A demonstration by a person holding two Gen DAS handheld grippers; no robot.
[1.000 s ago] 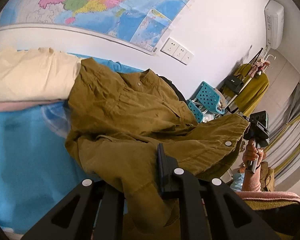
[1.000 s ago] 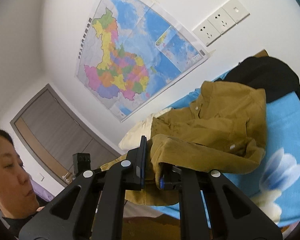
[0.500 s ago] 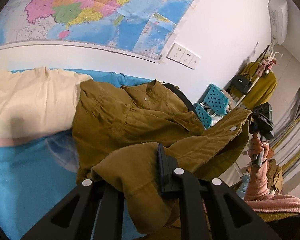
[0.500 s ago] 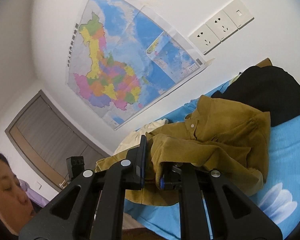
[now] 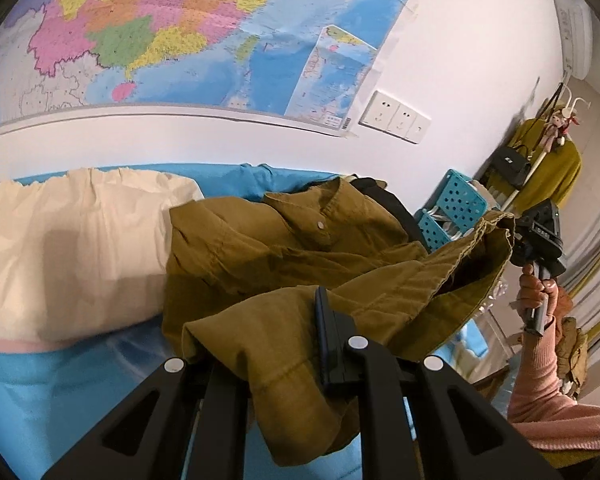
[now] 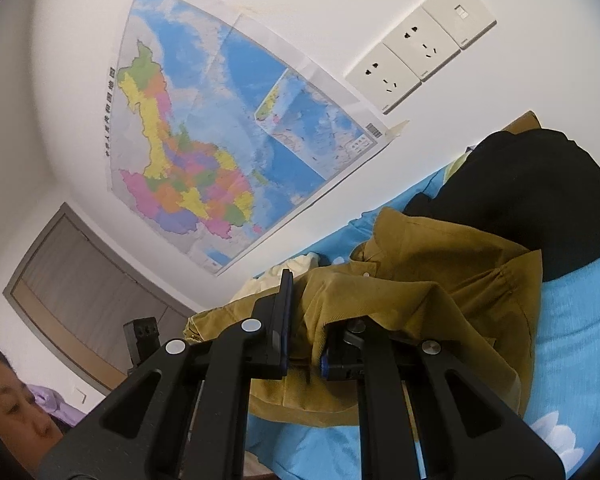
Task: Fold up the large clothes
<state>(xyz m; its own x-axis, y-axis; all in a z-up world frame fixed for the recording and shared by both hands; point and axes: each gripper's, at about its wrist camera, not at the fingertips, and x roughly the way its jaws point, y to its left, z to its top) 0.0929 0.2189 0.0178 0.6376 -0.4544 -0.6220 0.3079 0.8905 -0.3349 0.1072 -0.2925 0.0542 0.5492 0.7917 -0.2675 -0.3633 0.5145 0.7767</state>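
Note:
An olive-brown button-up shirt (image 5: 284, 248) lies on the blue bed sheet (image 5: 40, 392), collar toward the wall. My left gripper (image 5: 276, 332) is shut on the shirt's lower hem and holds it lifted over the body of the shirt. My right gripper (image 6: 304, 320) is shut on the other hem corner of the shirt (image 6: 440, 280). It also shows in the left wrist view (image 5: 540, 232) at the far right, held up by a hand in a pink sleeve. The hem stretches between the two grippers.
A cream pillow (image 5: 68, 248) lies left of the shirt. A black garment (image 6: 540, 192) lies by the collar. The wall carries a map (image 6: 228, 140) and sockets (image 6: 420, 44). A blue perforated crate (image 5: 456, 204) and a coat rack (image 5: 548, 160) stand beyond the bed.
Both grippers have carried the shirt's hem up and toward the collar and the wall. The lower half now hangs folded over the upper half.

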